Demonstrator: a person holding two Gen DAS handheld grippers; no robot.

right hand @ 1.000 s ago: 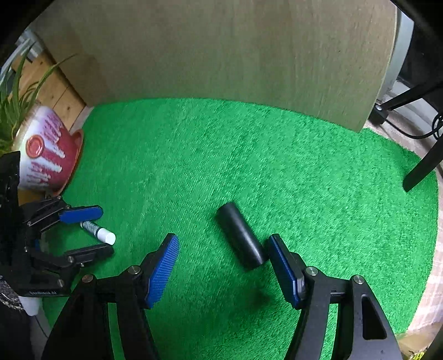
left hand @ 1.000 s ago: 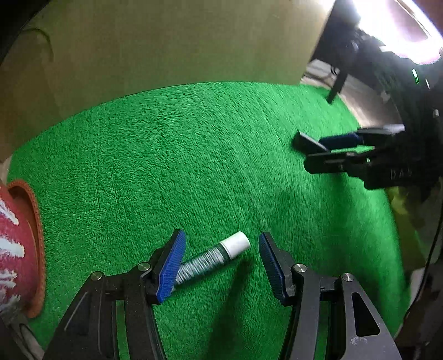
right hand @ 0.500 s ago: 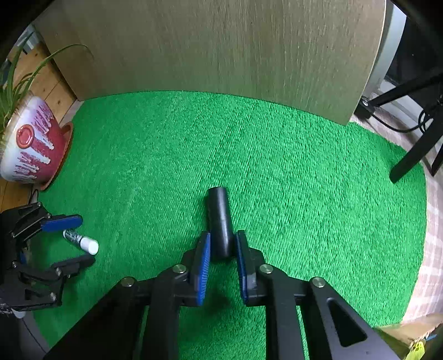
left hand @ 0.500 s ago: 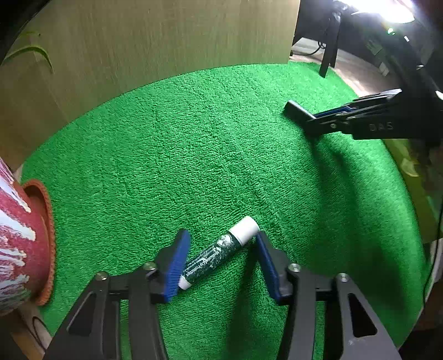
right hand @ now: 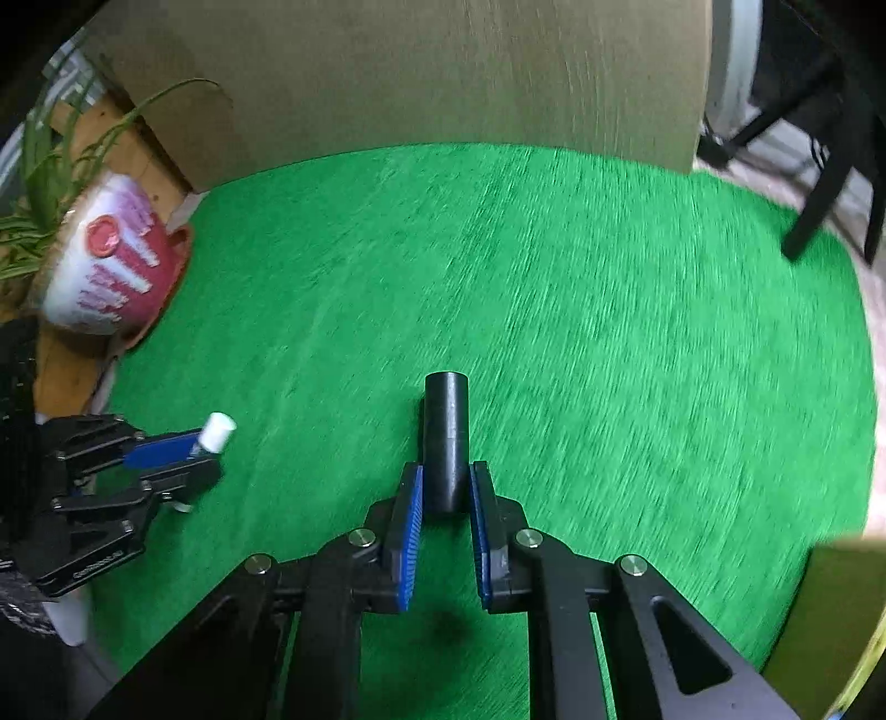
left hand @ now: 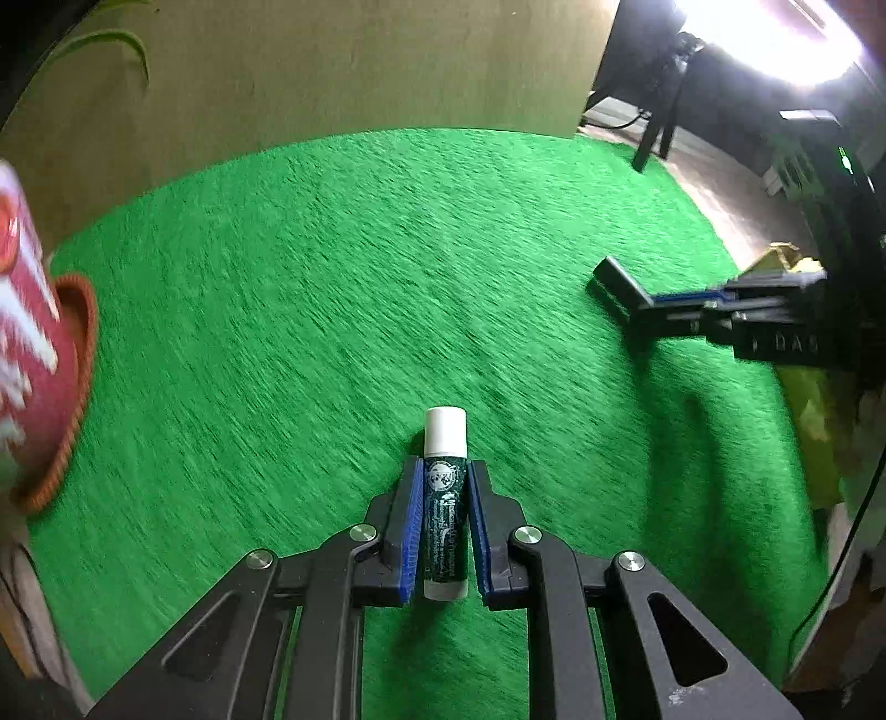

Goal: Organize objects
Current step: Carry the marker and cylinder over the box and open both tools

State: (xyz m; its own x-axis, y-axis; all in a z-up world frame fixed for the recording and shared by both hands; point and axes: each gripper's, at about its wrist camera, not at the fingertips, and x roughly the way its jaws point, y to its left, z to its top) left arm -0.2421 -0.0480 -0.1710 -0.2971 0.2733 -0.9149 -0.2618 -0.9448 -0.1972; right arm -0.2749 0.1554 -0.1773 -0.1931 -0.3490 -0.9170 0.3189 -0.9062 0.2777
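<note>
We are gripping the lip balm point(left hand: 444, 498) lengthwise in the left tongs point(left hand: 444, 518), which have just been closing, and the black tube point(right hand: 446, 437) in the right tongs point(right hand: 446, 520), both above the green mat point(left hand: 332, 304), ready for carrying.

This looks like a room in a home rather than a lab or workshop. A bright green artificial-grass mat point(right hand: 581, 332) covers the floor. Along its far edge stands a plain tan wooden panel point(right hand: 443, 72), like the side of a piece of furniture. At the mat's far left corner, a red and white glazed flowerpot point(right hand: 105, 260) with long green leaves point(right hand: 44, 166) sits on an orange saucer on bare wood. Past the far right corner stand dark furniture legs point(right hand: 819, 199), a loose cable lies on the floor, and strong daylight point(left hand: 769, 33) pours in.
</note>
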